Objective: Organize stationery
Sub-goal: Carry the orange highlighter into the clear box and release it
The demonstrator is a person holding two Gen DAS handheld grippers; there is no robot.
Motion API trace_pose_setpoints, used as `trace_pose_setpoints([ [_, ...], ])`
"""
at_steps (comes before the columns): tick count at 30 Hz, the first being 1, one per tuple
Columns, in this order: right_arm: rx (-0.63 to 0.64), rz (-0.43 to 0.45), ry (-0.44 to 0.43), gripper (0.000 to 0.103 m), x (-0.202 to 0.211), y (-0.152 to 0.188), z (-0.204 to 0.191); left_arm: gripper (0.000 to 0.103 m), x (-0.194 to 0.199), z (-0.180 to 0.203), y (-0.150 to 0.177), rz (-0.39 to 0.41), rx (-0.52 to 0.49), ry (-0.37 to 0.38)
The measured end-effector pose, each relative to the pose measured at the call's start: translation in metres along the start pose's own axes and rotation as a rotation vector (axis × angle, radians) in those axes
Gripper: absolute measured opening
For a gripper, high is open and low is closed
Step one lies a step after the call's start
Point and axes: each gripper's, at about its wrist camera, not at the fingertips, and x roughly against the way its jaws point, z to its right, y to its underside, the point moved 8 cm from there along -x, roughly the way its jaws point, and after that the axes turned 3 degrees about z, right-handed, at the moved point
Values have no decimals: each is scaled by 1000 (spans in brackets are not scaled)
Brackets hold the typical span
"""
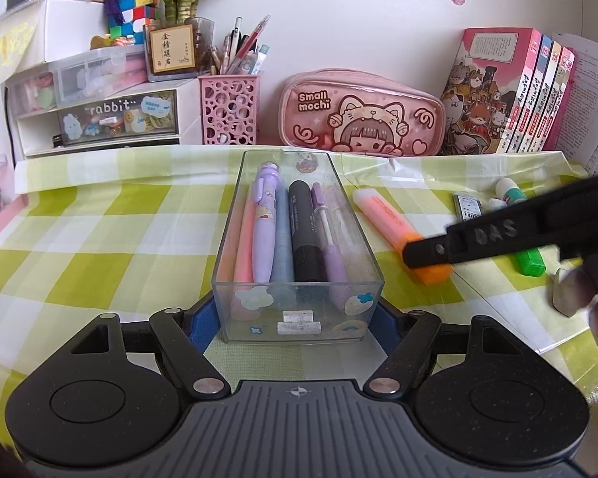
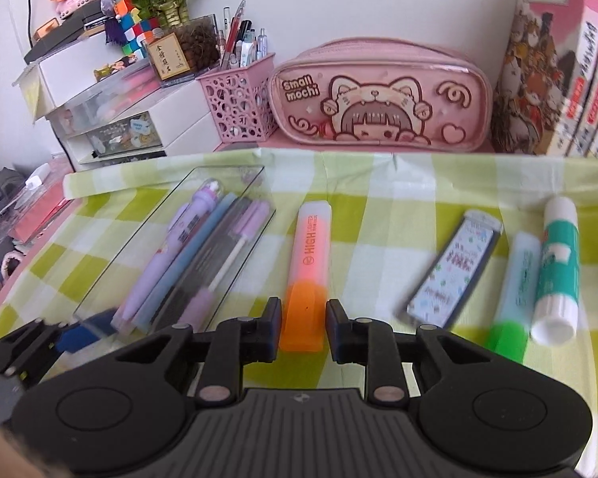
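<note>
right tongs point(image 2: 301, 328) straddle the orange highlighter point(image 2: 307, 271), not gripping.

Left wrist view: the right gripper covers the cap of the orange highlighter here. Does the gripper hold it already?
Observer: Not yet. In the right wrist view the cap of the orange highlighter lies between the fingers of the right gripper, with a thin gap on each side.
Operator: What lies to the right of it? My view hides much of that part.
Observer: A patterned flat case, then a green highlighter, then a glue stick lying alongside it.
</note>
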Motion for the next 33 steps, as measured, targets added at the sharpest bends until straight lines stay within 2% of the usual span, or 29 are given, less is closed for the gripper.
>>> trace_pose_setpoints([
  [3, -24, -6, -10, 29, 5, 4, -2, 74, 1, 0, 0, 2, 5, 10],
  [8, 3, 14, -22, 32, 2, -17, -11, 74, 1, 0, 0, 2, 5, 12],
  [14, 48, -43, 44, 33, -24, -20, -10, 75, 1, 0, 0, 3, 9, 15],
  [19, 65, -33, 78, 27, -27, -22, -11, 75, 1, 0, 0, 3, 8, 14],
  [25, -39, -30, 33, 27, -22, -26, -4, 75, 1, 1, 1, 3, 9, 14],
  [33, -224, -20, -84, 27, -5, -38, 4, 75, 1, 2, 1, 0, -2, 8],
])
